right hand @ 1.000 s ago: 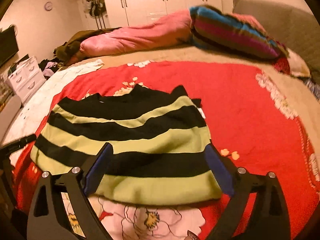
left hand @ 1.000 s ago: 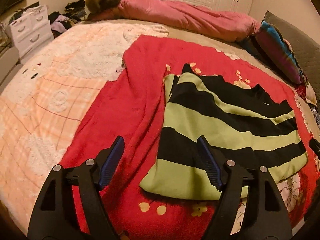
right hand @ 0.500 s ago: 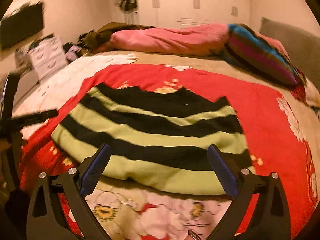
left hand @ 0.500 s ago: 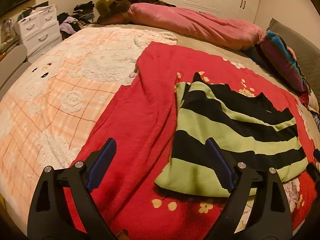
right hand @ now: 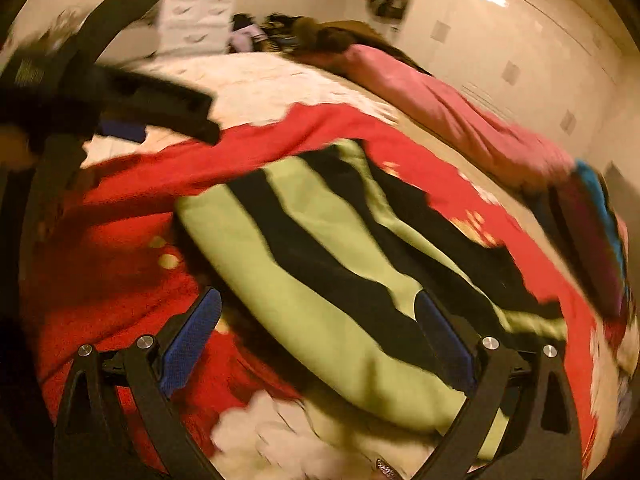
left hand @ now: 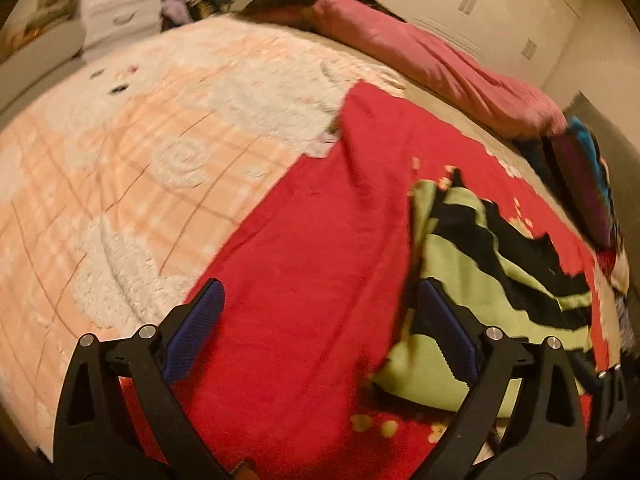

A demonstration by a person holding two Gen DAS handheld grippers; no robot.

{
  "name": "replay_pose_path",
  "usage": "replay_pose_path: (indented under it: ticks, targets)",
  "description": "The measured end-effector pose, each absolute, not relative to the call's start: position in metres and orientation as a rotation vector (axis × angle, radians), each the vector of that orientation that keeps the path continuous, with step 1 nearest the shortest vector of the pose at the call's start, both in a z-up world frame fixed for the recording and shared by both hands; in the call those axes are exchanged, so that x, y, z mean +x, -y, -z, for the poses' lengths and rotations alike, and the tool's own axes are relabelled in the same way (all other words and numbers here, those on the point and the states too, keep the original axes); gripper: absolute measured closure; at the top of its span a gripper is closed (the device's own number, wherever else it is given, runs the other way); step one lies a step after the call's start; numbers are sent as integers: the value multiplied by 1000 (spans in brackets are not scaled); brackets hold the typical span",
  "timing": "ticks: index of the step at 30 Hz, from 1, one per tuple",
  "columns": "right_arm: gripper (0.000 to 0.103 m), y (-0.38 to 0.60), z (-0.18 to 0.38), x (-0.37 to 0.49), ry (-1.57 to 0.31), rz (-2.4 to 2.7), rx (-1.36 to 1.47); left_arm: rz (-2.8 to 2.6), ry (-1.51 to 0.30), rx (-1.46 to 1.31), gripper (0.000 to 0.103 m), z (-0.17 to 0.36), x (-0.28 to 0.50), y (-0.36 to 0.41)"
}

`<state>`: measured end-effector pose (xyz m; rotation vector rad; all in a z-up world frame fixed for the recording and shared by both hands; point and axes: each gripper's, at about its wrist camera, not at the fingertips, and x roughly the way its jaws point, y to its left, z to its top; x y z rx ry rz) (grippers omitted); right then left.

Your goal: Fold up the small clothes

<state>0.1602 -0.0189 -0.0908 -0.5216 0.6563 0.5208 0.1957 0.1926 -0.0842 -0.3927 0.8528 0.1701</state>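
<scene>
A folded green-and-black striped garment [left hand: 480, 280] lies flat on the red flowered blanket [left hand: 312, 248]; it also shows in the right wrist view [right hand: 332, 264]. My left gripper [left hand: 320, 332] is open and empty, above the red blanket just left of the garment's near left corner. My right gripper [right hand: 320, 340] is open and empty, above the garment's near edge. The left gripper's black frame [right hand: 120, 92] shows blurred at the upper left of the right wrist view.
A peach and white fleece blanket [left hand: 132, 184] covers the bed's left side. A pink duvet [left hand: 432, 64] and a striped pillow [left hand: 584, 184] lie at the far side. White drawers [left hand: 116, 4] and a clothes pile stand beyond the bed.
Both grippers swung left and both views tilted, with motion blur. The garment shifted right in the left view. Both stay open and the garment has not moved.
</scene>
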Motion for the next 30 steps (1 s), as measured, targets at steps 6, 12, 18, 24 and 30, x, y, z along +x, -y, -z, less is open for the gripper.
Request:
replay_pose_path:
  ticks: [6, 12, 18, 24, 30]
  targets:
    - [7, -25, 119, 168, -629, -546, -681, -187, -819, -522, 12, 87, 191, -219]
    - [77, -28, 128, 187, -640, -563, -676, -136, -831, -577, 12, 87, 197, -216]
    - [96, 7, 100, 194, -602, -622, -440, 49, -913, -755, 12, 90, 233, -201]
    - [96, 28, 88, 196, -606, -656, -341, 230, -1035, -881, 12, 99, 290, -178]
    - [96, 34, 89, 191, -618, -661, -308, 266, -1137, -734, 51, 101, 324, -144]
